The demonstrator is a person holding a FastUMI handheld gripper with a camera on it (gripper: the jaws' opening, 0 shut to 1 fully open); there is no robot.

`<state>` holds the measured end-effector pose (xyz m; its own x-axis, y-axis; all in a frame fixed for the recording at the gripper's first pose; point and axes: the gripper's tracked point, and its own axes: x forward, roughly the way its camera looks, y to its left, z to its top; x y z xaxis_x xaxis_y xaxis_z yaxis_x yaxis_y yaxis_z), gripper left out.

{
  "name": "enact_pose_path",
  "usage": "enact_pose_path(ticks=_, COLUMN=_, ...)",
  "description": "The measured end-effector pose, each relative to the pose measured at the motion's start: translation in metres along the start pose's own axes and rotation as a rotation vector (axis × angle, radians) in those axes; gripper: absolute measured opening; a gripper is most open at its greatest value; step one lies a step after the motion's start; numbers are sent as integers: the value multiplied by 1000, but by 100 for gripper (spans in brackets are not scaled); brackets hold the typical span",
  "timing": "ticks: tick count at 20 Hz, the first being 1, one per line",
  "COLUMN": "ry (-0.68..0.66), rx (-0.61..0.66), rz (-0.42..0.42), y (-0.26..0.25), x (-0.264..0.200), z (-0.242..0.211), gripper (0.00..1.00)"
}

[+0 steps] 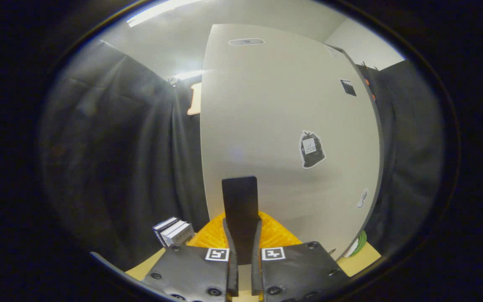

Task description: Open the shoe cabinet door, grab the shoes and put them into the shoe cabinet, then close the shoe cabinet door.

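Straight ahead of the gripper (241, 247) stands the tall pale-grey flat-fronted shoe cabinet door (275, 126), closed, with a black bag-shaped sticker (311, 149) on its face. Fingers narrow, pinching a flat dark upright tab (240, 209) between them. Orange ridged plastic mat (275, 235) lies beneath, at the cabinet's foot. Small white boxes (173, 231) sit beside it against black cloth.

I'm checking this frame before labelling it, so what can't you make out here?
- Gripper: what the dark flat piece between its fingers belongs to.
- Cabinet door: hides the cabinet's inside.
- Orange item: mostly covered by the gripper.
- Stickers on the door: print too small.
- Small boxes: labels unclear.
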<state>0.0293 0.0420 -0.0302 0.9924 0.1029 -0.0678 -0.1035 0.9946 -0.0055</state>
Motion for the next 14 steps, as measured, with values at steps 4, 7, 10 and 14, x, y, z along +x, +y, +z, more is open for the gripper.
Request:
enact_pose_path(ticks=4, ry=19, rx=1, rz=71, y=-20, x=-42, z=0, gripper=14)
enact_pose_path(ticks=7, ry=25, rx=-7, rz=112, y=-39, x=-70, z=3, gripper=14)
enact_pose_path(ticks=10, ry=28, rx=-11, rz=123, y=-60, x=-97, z=4, gripper=14)
enact_pose_path(ticks=14, ry=38, rx=-27, rz=97, y=-97, x=-131, z=6, gripper=14)
